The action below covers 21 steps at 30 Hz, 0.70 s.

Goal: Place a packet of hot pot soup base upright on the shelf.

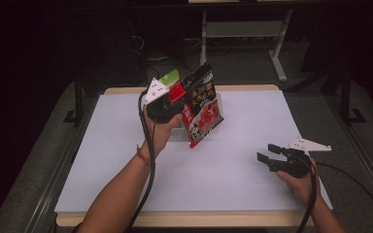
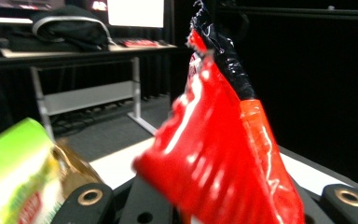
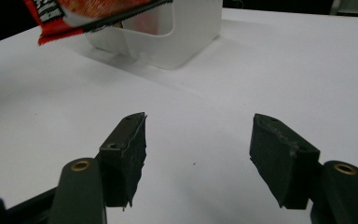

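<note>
- Here, the left gripper [image 1: 175, 97] is clamped on the top part of a red-and-black snack bag [image 1: 203, 108], its jaws drawn close with the foil pinched between them; in the left gripper view the bag [image 2: 223, 154] rises straight up out of the jaws, blurred.
- The bag hangs in the air above the white table sheet [image 1: 126, 160], its long axis tilted, torn black top edge up and away from the person, lower corner pointing down toward the sheet.
- Just beside the same gripper, on its far side, sits a green-labelled package [image 1: 169, 77] (it also shows low at the left of the left gripper view [image 2: 14, 177]); I cannot tell whether the jaws grip it too.
- Behind and under the bag stands a clear plastic tub [image 3: 168, 32] on the sheet, with the bag's lower edge [image 3: 88, 16] hovering over its near rim.
- The right gripper [image 1: 267, 153] rests low at the table's right, jaws apart and holding nothing, pointing left toward the tub.
- Judging by this, the left hand is the 1 that matters: the tub lies directly below its load, while the right stays well apart.
</note>
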Motion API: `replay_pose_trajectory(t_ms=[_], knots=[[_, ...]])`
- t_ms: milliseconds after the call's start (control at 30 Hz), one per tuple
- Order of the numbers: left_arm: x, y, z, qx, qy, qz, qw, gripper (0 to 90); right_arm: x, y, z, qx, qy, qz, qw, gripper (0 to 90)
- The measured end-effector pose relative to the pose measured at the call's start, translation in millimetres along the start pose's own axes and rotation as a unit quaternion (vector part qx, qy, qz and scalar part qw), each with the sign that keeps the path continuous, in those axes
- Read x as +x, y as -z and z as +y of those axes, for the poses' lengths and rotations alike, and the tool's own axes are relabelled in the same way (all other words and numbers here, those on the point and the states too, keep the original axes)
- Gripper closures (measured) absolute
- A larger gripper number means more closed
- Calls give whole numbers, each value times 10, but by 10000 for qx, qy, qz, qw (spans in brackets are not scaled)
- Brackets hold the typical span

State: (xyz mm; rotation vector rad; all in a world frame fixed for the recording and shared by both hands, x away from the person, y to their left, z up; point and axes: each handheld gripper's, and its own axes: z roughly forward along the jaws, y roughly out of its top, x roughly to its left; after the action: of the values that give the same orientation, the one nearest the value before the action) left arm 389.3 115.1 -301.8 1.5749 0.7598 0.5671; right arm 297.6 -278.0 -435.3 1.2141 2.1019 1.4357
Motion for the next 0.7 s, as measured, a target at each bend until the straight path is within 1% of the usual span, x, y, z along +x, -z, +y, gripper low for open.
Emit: replay_pose_trajectory(t_ms=[67, 133, 167, 200, 233, 300, 433, 500, 600, 633, 667, 700], knots=[[32, -68, 21, 27, 66, 141, 9999, 799, 3, 0, -4, 20, 1, -13, 10000, 353], [31, -130, 37, 87, 24, 273, 9996, 799, 1, -3, -10, 37, 5, -7, 10000, 353], [21, -172, 48, 142, -17, 375, 9992, 799, 1, -6, -11, 39, 12, -7, 10000, 353], [15, -221, 57, 163, -27, 489, 9987, 799, 0, -9, -13, 45, 18, 4, 10000, 353], [14, -250, 63, 178, -25, 543, 9984, 798, 4, -12, -14, 52, 24, 24, 10000, 352], [14, -329, 74, 215, -41, 705, 9973, 798, 13, -14, -16, 62, 47, 52, 10000, 351], [17, -503, 80, 325, 2, 926, 9952, 799, 33, -24, -20, 74, 71, 114, 9999, 351], [12, -599, 75, 366, -69, 1086, 9934, 799, 34, -32, -25, 100, 102, 126, 9998, 350], [14, -709, 46, 370, -81, 1245, 9915, 799, 38, -33, -30, 122, 99, 134, 9998, 350], [23, -739, 38, 361, -56, 1281, 9911, 799, 38, -32, -31, 106, 94, 141, 9998, 349], [37, -765, 28, 322, 20, 1309, 9909, 799, 37, -31, -33, 102, 90, 149, 9998, 349], [56, -793, 19, 332, 103, 1336, 9904, 799, 38, -32, -35, 105, 92, 154, 9998, 348]])
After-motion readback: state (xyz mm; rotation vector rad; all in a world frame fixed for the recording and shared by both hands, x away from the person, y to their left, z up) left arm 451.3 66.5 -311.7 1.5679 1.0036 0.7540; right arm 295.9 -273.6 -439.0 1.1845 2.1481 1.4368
